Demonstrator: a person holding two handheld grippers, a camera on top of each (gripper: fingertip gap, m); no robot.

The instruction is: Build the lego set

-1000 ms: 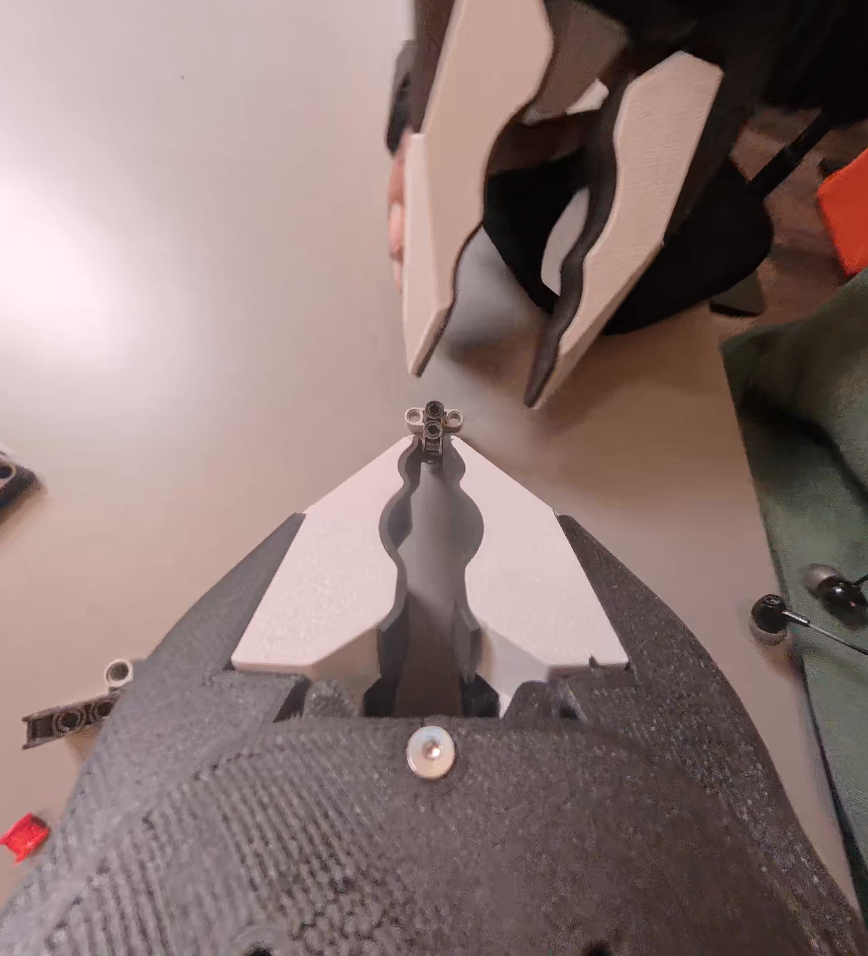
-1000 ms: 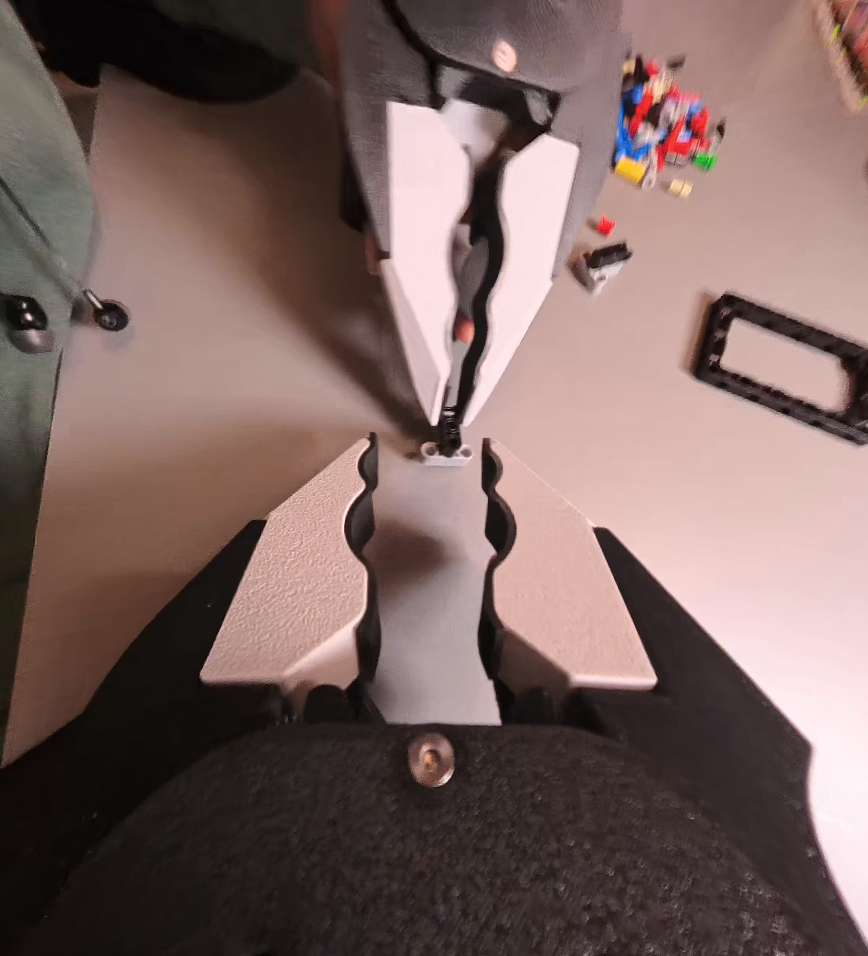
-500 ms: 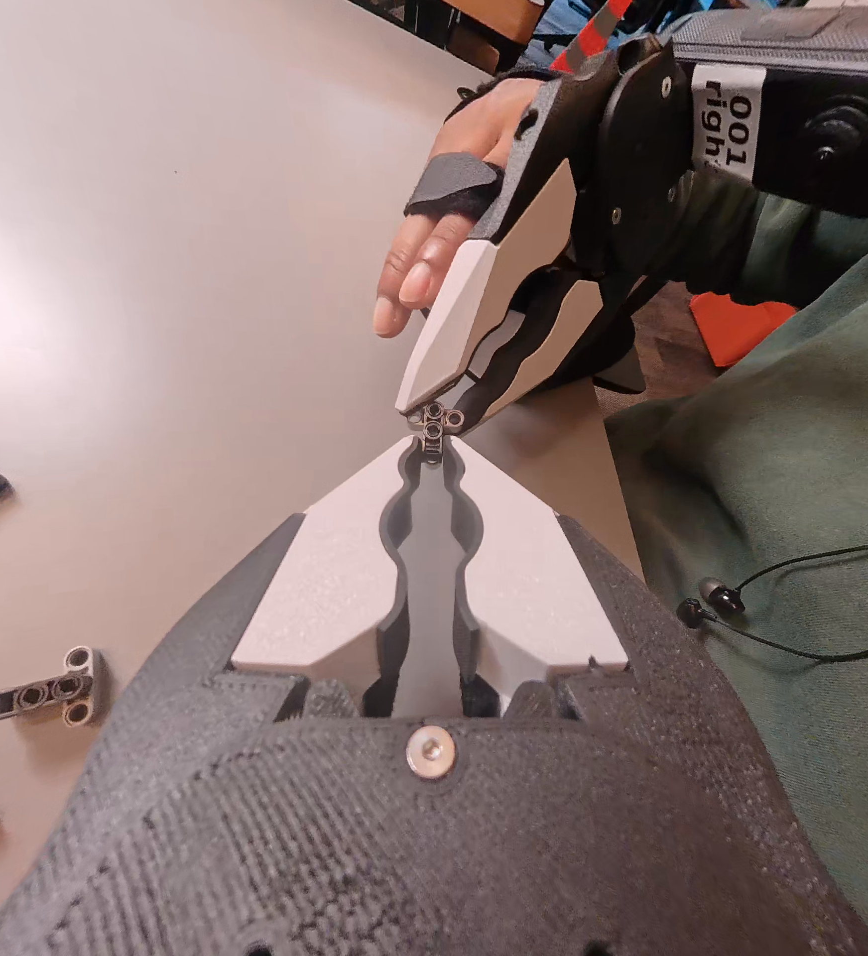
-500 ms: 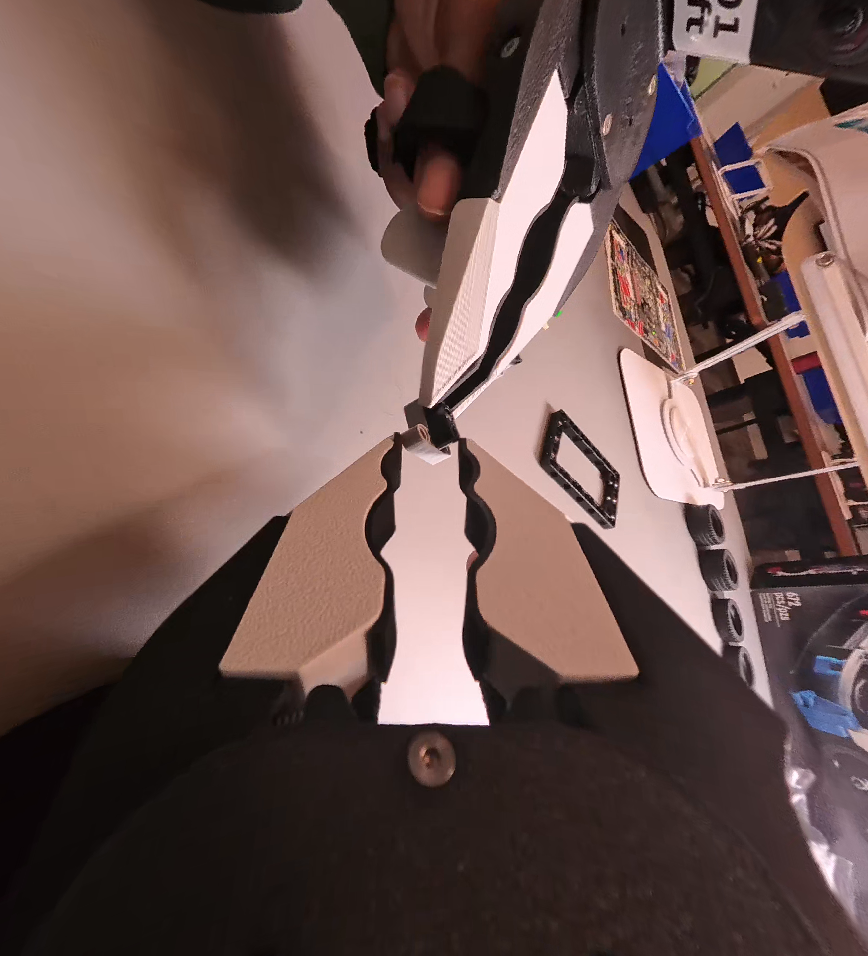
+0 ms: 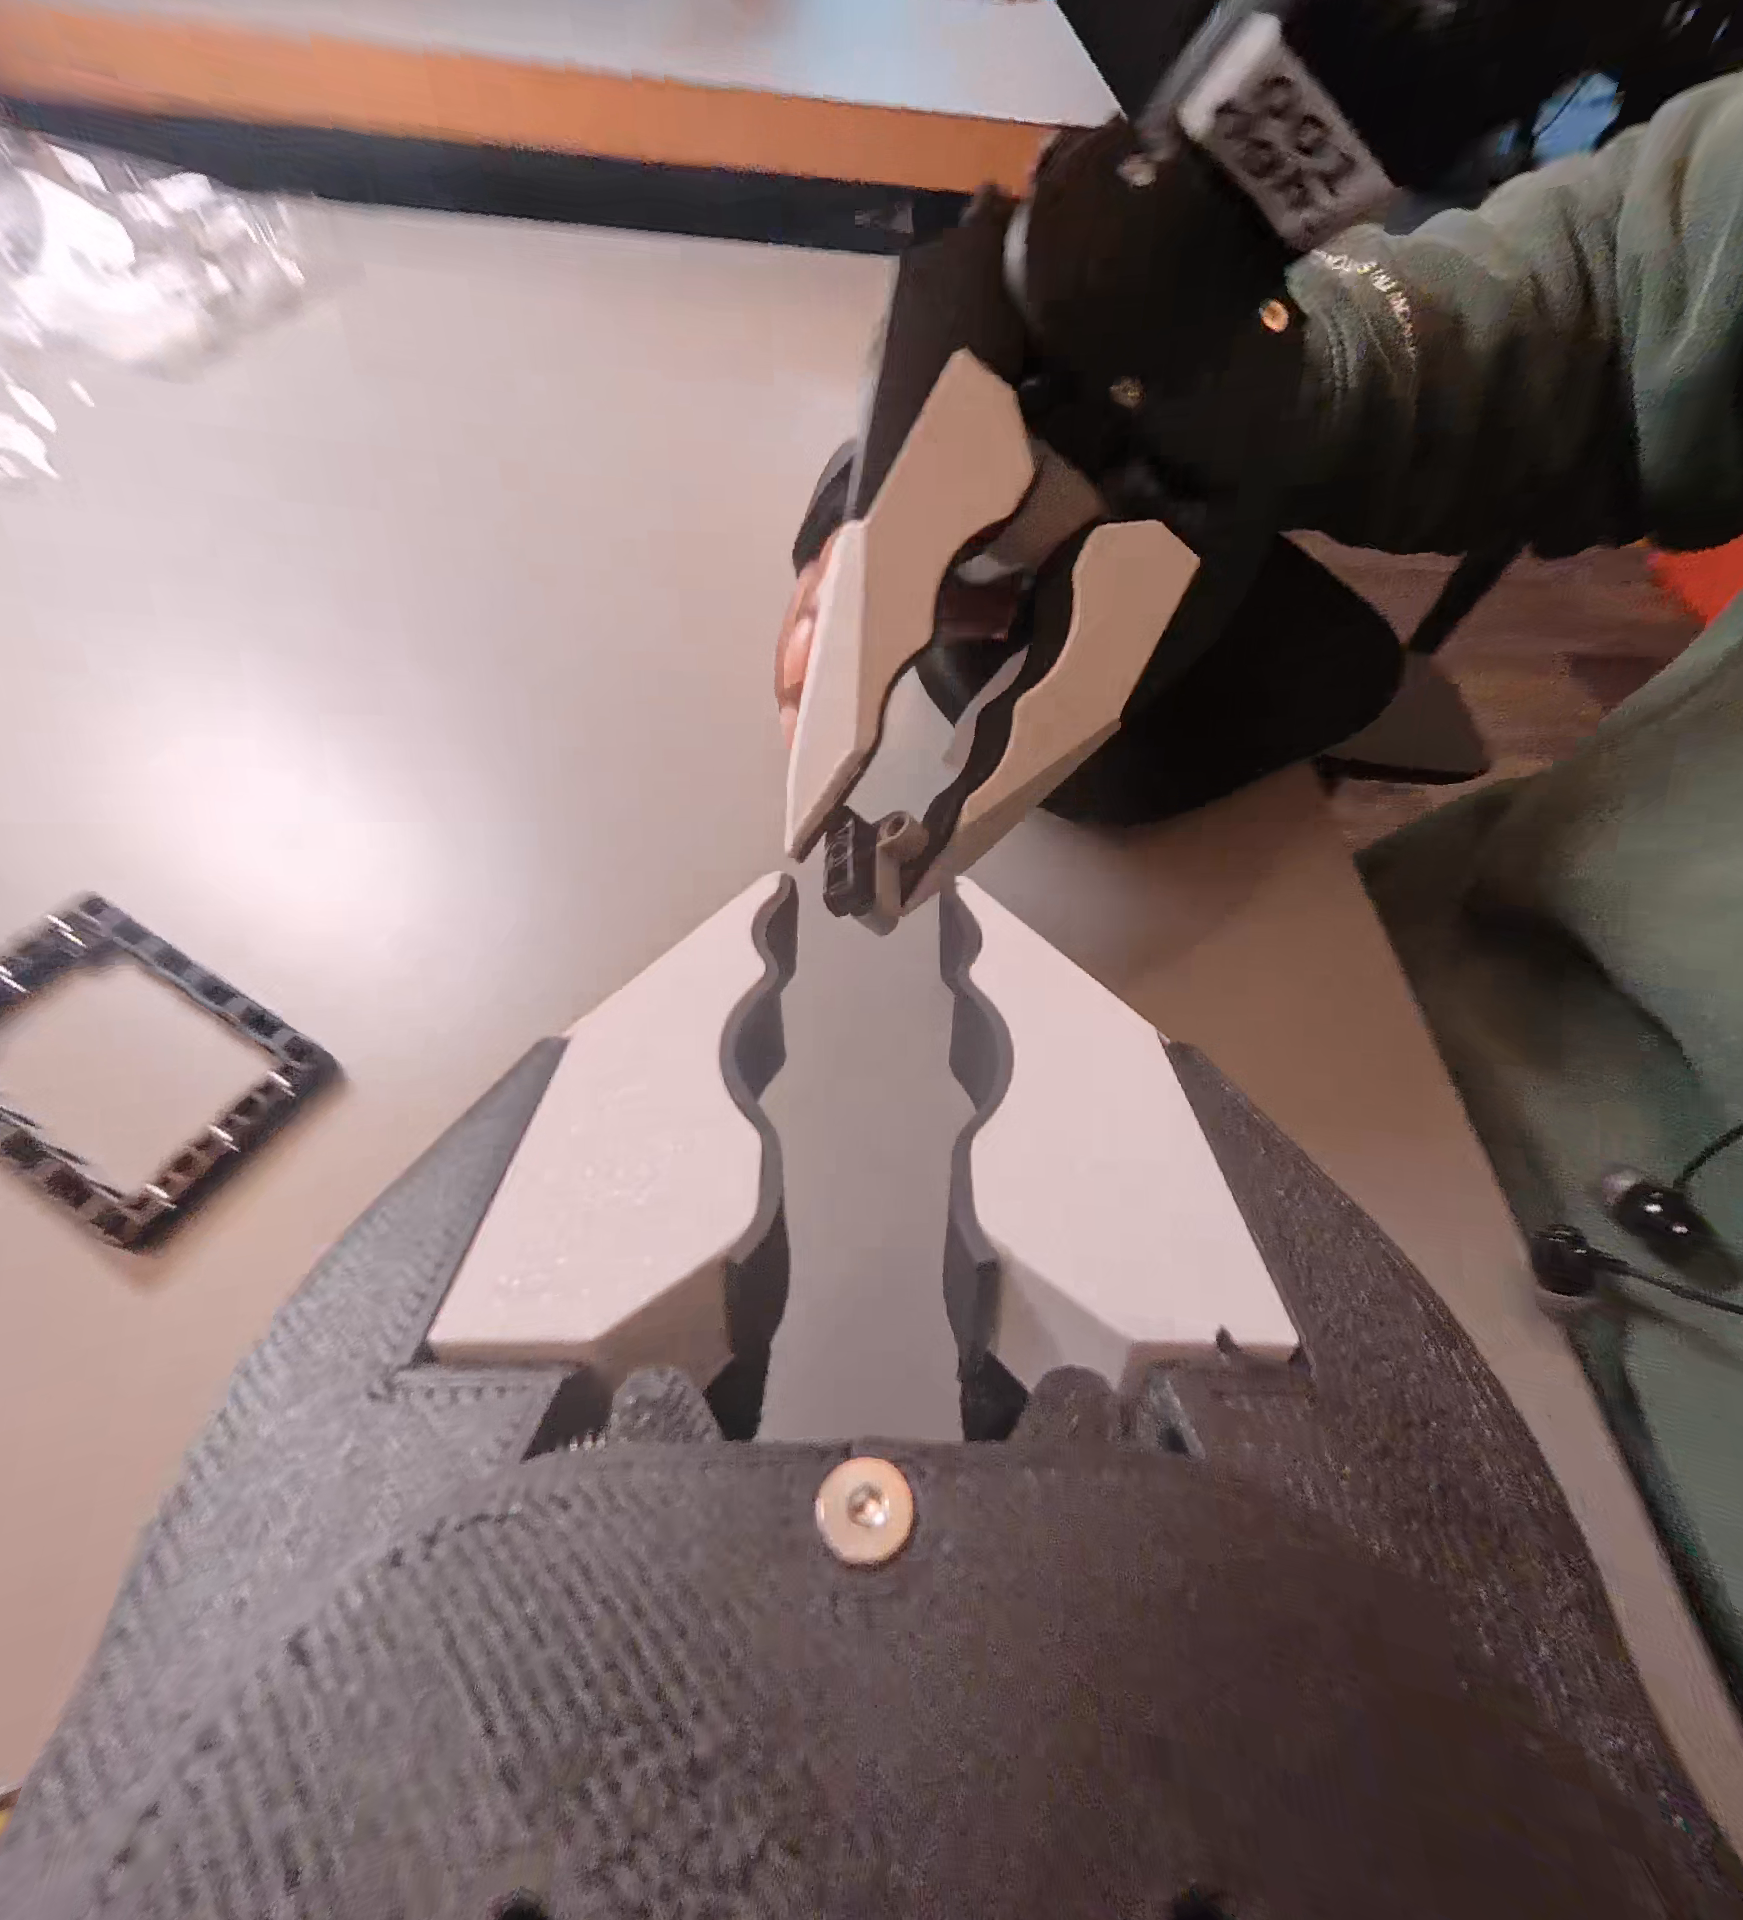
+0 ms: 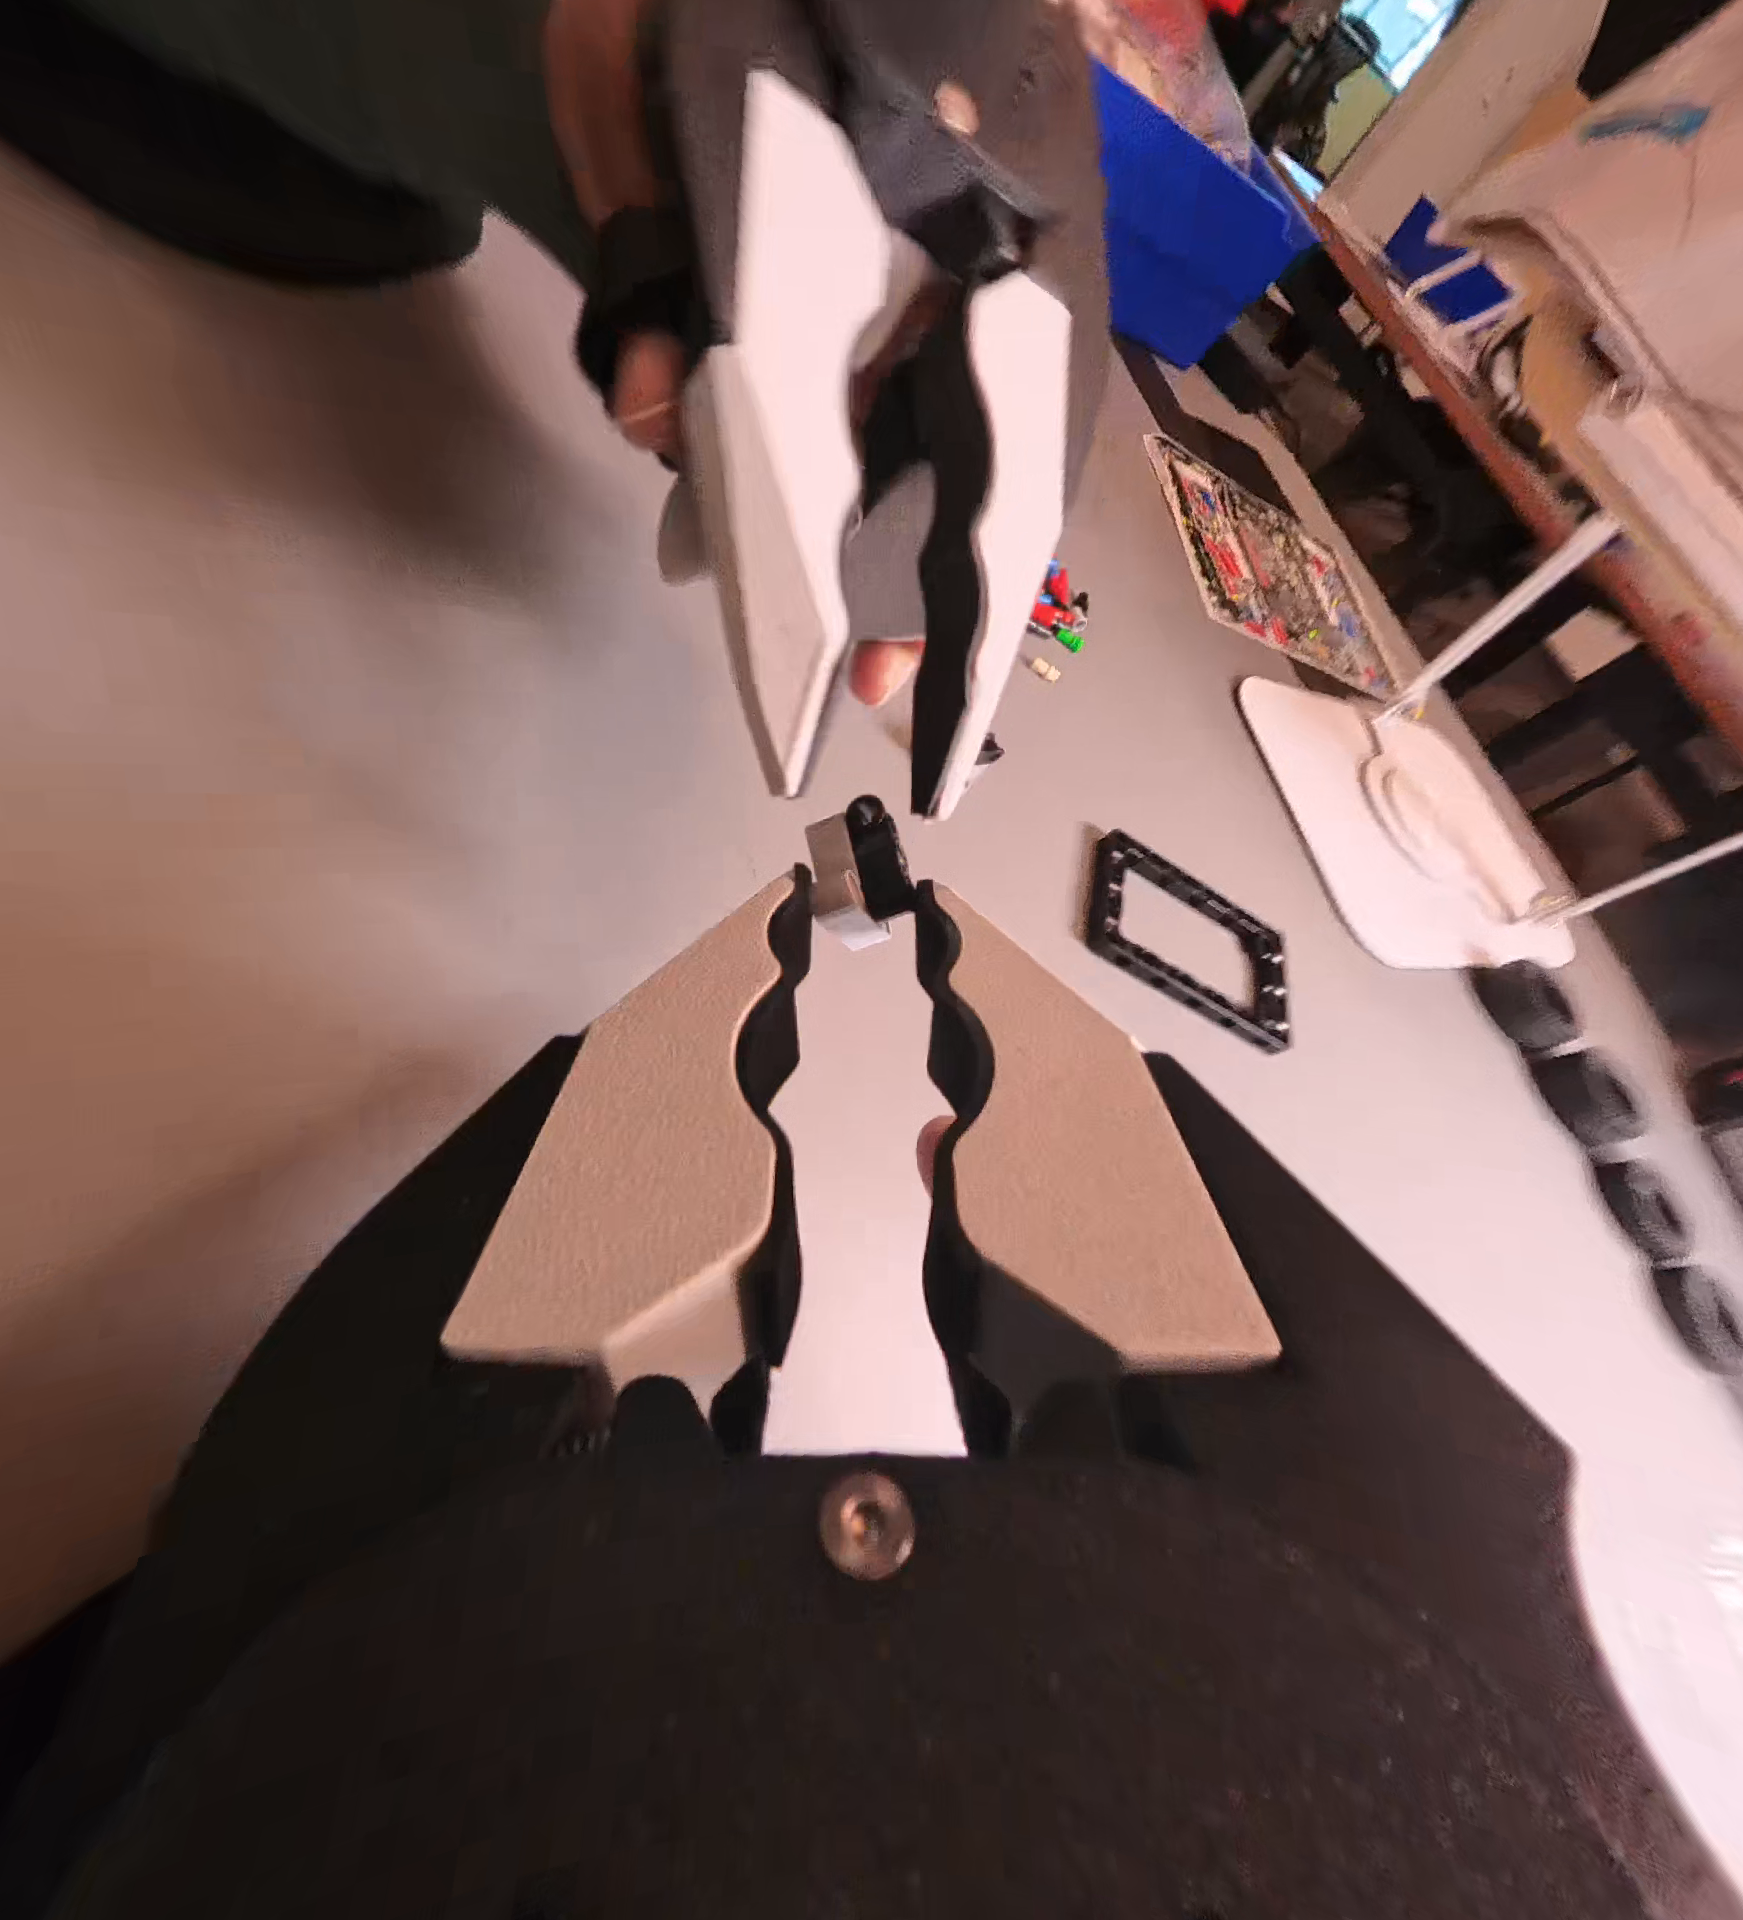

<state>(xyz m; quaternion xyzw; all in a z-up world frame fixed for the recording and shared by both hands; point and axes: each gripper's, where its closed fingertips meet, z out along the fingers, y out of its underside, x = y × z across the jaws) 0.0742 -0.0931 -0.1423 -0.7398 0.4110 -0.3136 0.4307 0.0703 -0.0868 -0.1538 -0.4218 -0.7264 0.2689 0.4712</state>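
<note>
R gripper point(image 6: 854, 891) pinches the small grey-and-black connector piece point(image 6: 859, 881) by its tips, off the table; L gripper point(image 5: 867, 894) gapes empty. Grip looks shallow, prob. could twist out.

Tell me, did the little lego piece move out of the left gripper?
Yes. Judged against the left gripper in its own view, the lego piece has slipped from between its tips to just beyond them, now pinched by the right gripper.

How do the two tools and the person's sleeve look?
The left tool and the right tool each have a black textured body, pale angular fingers with wavy black inner pads, and a silver screw. The sleeve is green.
</note>
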